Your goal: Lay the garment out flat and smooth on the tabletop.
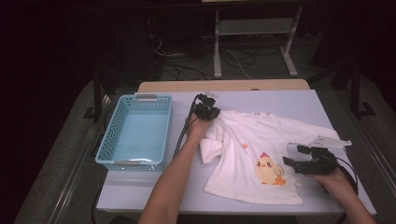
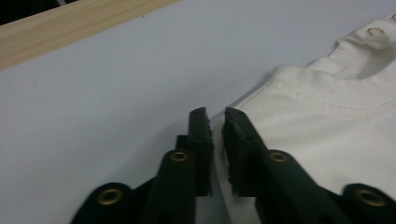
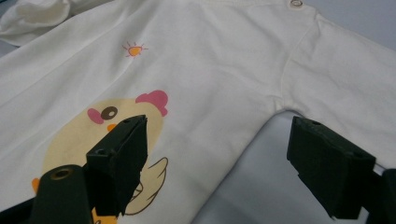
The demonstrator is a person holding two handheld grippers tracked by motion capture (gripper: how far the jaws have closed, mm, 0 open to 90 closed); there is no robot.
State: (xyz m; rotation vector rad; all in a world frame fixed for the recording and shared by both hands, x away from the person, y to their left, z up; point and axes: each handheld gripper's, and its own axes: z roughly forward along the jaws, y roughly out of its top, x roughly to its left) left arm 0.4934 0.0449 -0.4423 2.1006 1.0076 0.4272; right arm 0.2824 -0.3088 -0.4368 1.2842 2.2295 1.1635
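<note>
A pale lavender-grey rectangular table with a light wooden strip along its far edge carried the scene. Spread flat across its middle and right lay a small white cotton long-sleeved shirt, printed with a yellow chick with a pink comb and a little orange sun; its near sleeve on the left side was folded in on itself, and metal snaps dotted the shoulder. Well apart to the left stood a light-blue perforated plastic basket, resting on the tabletop.

The left gripper sat at the shirt's left shoulder. In the left gripper view its black jaws stood nearly together, a thin gap between them, with the shirt's edge running up beside and under the right one; whether cloth was pinched there could not be told. The right gripper, carrying a grey three-cornered plate, hovered by the shirt's right side near the armpit, its jaws spread wide and released, one over the chick print, the other over bare table.
</note>
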